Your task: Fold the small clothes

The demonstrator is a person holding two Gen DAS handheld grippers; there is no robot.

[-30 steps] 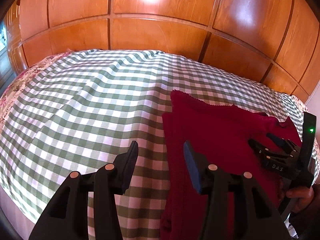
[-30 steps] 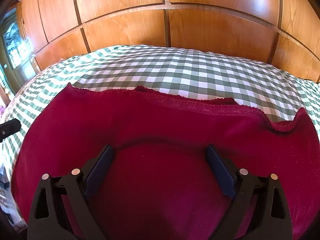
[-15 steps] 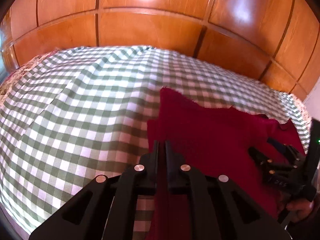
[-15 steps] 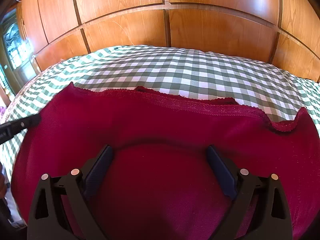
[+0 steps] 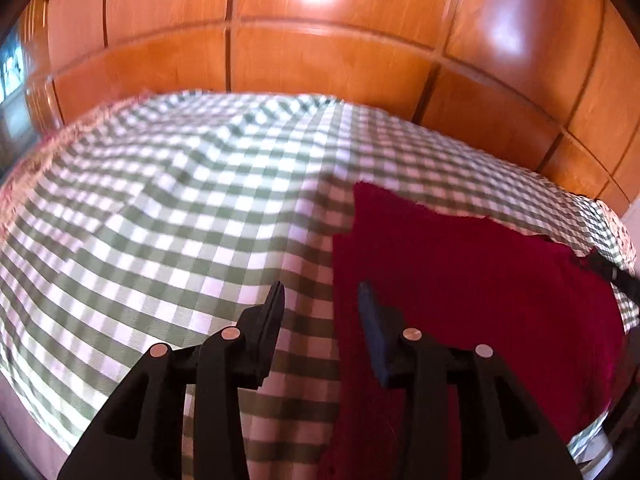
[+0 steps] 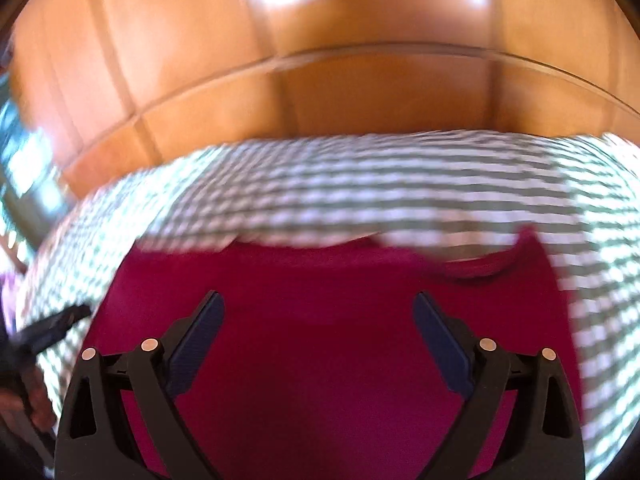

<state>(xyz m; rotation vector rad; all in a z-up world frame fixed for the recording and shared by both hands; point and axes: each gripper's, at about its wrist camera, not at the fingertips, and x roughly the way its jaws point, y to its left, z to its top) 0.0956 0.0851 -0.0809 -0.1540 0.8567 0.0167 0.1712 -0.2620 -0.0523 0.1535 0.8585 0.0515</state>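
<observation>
A dark red knit garment [image 5: 460, 280] with a frilled far edge lay flat on the green-and-white checked cloth [image 5: 180, 208] covering the bed, its left edge folded into a straight border. Glossy orange wood panelling [image 5: 320, 60] rose behind the bed. The left gripper [image 5: 322, 300] hung over that left edge, its jaws opening, one finger above the checks and one above the red knit, gripping nothing. The right gripper [image 6: 318, 316] stood wide apart above the garment's middle, empty; its view was blurred.
</observation>
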